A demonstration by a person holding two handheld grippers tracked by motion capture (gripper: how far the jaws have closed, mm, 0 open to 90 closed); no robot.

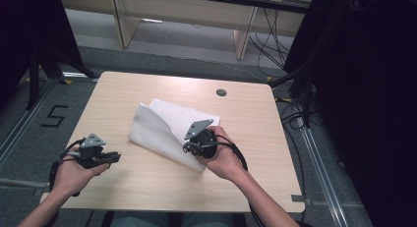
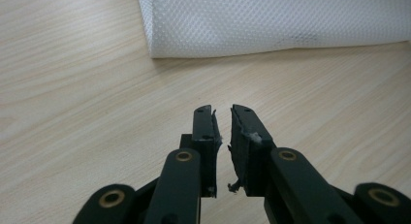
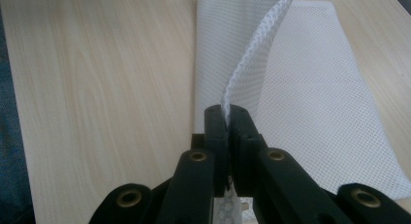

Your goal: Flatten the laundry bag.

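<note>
The right gripper (image 3: 227, 118) pinches the white mesh cloth (image 1: 162, 126); the left gripper (image 2: 223, 124), slightly parted and empty, sits apart on the bare wooden table (image 1: 246, 119).

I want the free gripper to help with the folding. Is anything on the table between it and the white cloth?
Nothing visible: only bare table lies between the left gripper, jaws slightly apart, and the white mesh cloth. The right gripper pinches the cloth's edge.

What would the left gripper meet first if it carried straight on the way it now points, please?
Probably the white mesh cloth: the left gripper, jaws slightly apart and empty, points across bare table towards the cloth's near edge. If it angles downward, it may touch the wood first.
</note>
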